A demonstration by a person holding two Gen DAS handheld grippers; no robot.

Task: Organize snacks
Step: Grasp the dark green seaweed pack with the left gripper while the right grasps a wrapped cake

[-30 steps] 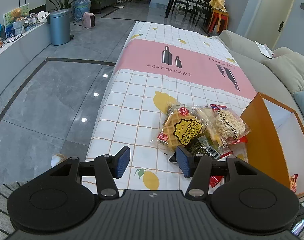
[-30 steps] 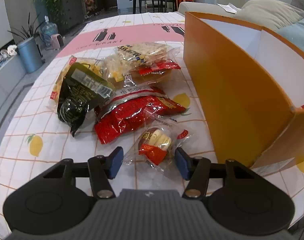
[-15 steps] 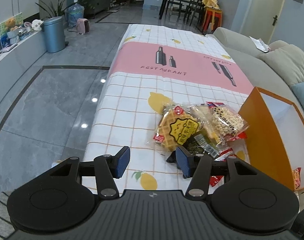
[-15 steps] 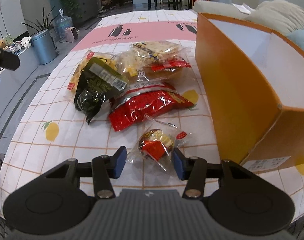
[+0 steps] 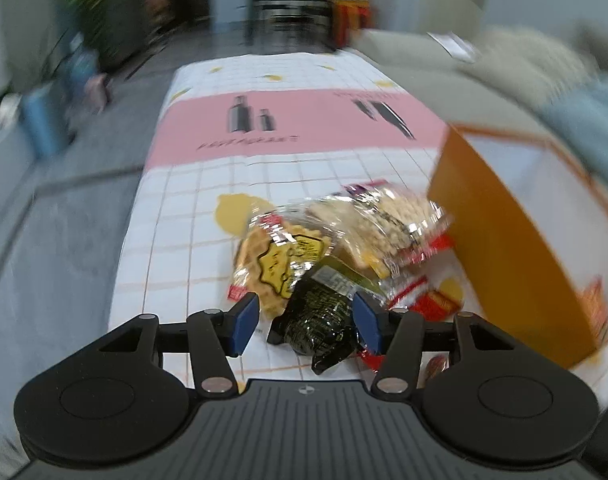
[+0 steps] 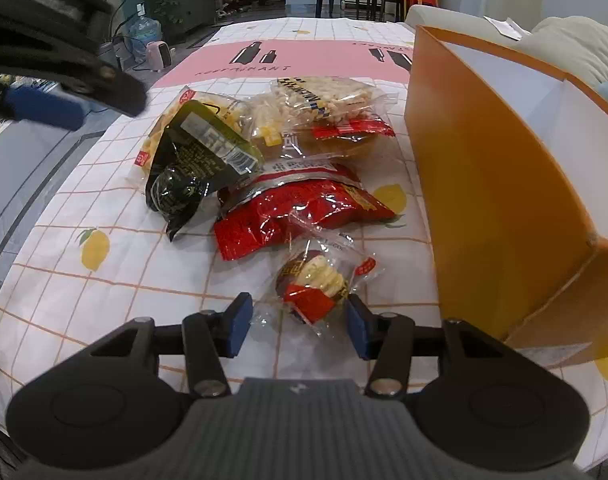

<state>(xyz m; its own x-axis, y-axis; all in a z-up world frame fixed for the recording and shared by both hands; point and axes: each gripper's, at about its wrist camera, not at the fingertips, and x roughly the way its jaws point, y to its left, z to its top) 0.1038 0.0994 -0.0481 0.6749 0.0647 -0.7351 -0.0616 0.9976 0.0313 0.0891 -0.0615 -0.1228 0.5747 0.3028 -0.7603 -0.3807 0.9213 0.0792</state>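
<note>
A heap of snack packets lies on the checked tablecloth [image 6: 103, 292]. My left gripper [image 5: 306, 320] hangs over the heap's near-left end, its jaws opening, with a dark green packet [image 5: 320, 320] between the fingers and neither pad pressing it. One of its blue pads [image 6: 43, 108] shows at the upper left of the right wrist view. My right gripper [image 6: 299, 324] stands open low over the table, and a small clear-wrapped cake [image 6: 312, 284] lies between its fingertips. A red bag [image 6: 295, 212], a yellow waffle packet [image 5: 275, 260] and a clear bag of pale puffs [image 6: 324, 96] lie behind.
An open orange box [image 6: 484, 184] with a white inside stands to the right of the heap, close to my right gripper. The table's left edge drops to a grey tiled floor [image 5: 43, 260]. A sofa with cushions [image 6: 576, 40] runs behind the box.
My left gripper has swung right and down toward the heap, so the dark green packet now sits between its fingers, and it has entered the right wrist view. The right gripper stays put.
</note>
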